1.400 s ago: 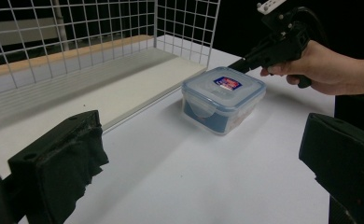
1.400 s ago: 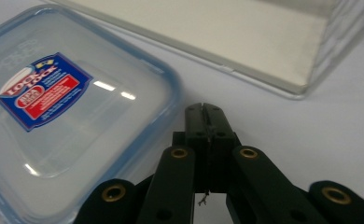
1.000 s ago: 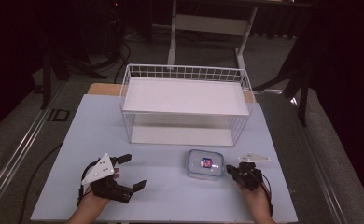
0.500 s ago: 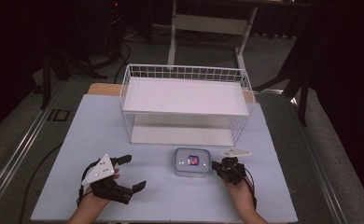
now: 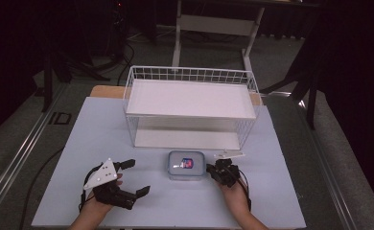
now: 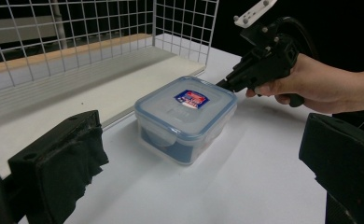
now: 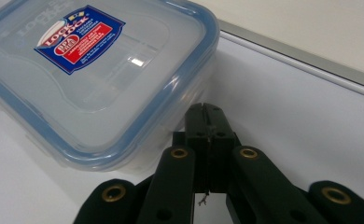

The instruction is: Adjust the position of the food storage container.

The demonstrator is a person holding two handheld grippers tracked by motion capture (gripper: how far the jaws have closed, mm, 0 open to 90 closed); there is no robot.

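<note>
A clear plastic box (image 5: pixel 187 165) with a blue-rimmed lid and a red and blue label lies on the white table (image 5: pixel 99 129), just in front of the wire rack. My right gripper (image 5: pixel 213 170) is shut, with its closed tips against the box's right side. In the right gripper view, the joined tips (image 7: pixel 208 116) touch the wall of the box (image 7: pixel 101 70) below the lid rim. My left gripper (image 5: pixel 138 177) stands open at the front left, apart from the box. Its pads (image 6: pixel 63 163) frame the box (image 6: pixel 187 116) and the right gripper (image 6: pixel 227 83) beyond.
A white wire rack (image 5: pixel 190 100) with a solid shelf stands at the middle back of the table, its lower level open toward me. The wire mesh (image 6: pixel 77 42) rises close behind the box. Dark floor and stands surround the table.
The box has slid to the left across the table, with my shut right gripper moving along against its right side. The left gripper has stayed in place, open.
</note>
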